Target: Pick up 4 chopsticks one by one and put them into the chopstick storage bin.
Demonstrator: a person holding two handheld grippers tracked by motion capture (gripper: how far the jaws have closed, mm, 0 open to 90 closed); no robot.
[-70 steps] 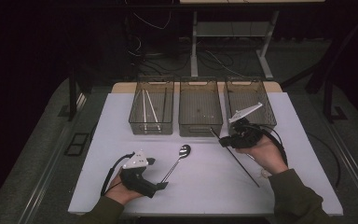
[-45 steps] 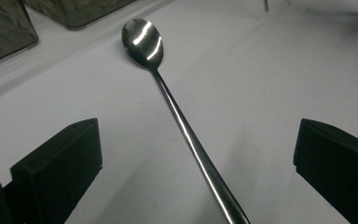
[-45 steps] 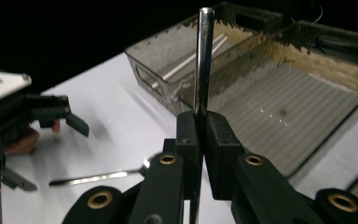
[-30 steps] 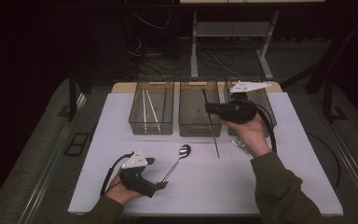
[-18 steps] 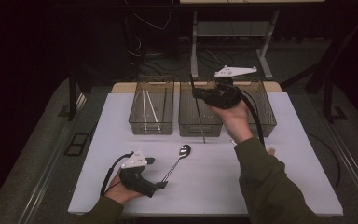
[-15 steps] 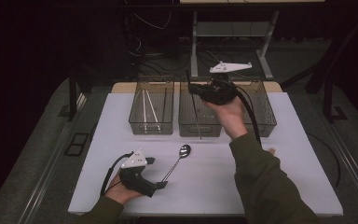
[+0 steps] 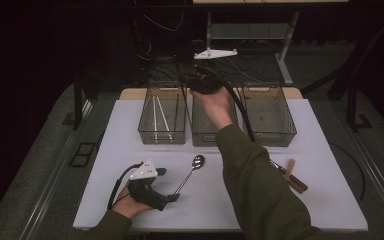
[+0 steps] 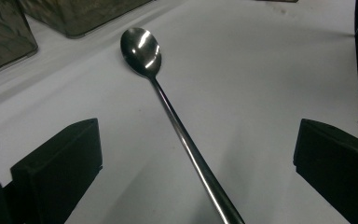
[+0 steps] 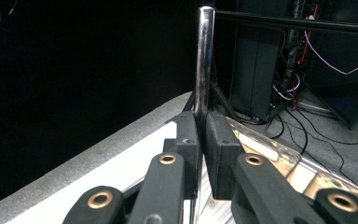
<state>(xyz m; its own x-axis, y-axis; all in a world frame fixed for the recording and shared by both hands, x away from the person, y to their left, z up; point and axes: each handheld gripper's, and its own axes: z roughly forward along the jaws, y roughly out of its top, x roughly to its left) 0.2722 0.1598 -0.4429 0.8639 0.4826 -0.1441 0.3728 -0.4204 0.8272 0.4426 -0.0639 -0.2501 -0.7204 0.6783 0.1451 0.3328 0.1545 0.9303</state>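
Clamping a metal rod (image 9: 204, 60) upright in the right gripper (image 7: 192, 82), upper centre, above the middle bin (image 7: 200, 138).
Resting lower left: left gripper (image 7: 172, 196), jaws wide around the spoon (image 8: 168, 102) handle.

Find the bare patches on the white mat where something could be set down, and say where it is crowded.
Free: the mat right of the bins, behind the wooden-handled utensils; the left strip between the left bin and left gripper. Crowded: the back row of bins, and the front centre around the spoon and sleeve.
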